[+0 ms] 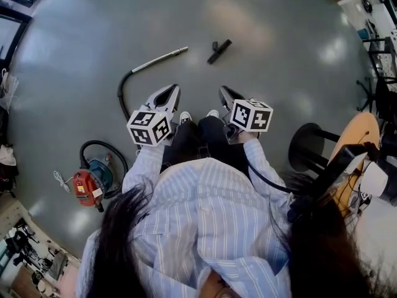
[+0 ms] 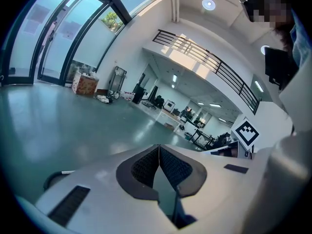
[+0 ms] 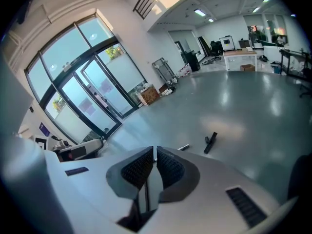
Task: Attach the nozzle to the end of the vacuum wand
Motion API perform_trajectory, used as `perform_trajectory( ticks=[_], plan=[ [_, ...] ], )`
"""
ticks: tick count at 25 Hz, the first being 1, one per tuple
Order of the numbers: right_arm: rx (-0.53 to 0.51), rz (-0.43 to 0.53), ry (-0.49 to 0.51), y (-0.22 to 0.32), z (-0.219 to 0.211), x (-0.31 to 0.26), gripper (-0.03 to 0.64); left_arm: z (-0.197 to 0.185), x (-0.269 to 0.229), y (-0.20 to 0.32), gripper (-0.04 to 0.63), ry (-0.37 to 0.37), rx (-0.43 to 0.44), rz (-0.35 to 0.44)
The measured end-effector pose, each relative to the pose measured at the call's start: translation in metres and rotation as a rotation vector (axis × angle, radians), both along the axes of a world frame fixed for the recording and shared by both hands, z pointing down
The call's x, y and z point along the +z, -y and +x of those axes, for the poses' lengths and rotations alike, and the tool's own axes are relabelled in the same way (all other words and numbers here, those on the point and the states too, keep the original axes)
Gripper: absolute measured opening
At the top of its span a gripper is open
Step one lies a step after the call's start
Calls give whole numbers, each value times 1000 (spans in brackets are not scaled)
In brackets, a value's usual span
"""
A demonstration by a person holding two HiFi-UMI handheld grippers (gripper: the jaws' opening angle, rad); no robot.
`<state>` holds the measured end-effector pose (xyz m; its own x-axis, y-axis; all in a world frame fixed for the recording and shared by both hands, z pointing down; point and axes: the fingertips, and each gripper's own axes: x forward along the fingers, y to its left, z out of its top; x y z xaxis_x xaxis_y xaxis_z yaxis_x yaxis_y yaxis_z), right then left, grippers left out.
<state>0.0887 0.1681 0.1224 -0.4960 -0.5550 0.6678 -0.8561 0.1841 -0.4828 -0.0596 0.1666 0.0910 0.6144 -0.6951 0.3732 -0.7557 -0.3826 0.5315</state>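
Left hand-held gripper and right hand-held gripper: both closed, empty. Nozzle lies on the floor at 12 o'clock; vacuum wand at 11 o'clock, apart. Open your right jaws first and grasp the nozzle mid-body.

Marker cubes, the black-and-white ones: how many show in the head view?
2. One black-and-white marker cube sits on the left gripper. The other sits on the right gripper. They flank the person's dark trousers. None seems hidden.
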Motion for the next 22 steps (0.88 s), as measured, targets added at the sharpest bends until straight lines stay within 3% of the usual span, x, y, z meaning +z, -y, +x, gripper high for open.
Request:
perform_trajectory(
  ticks=[12, 22],
  plan=[
    [-29, -26, 18, 71, 22, 23, 28, 29, 19, 66, 8, 44, 22, -23],
    [-58, -30, 14, 143, 58, 41, 28, 60, 48, 136, 9, 164, 52, -40]
  ],
)
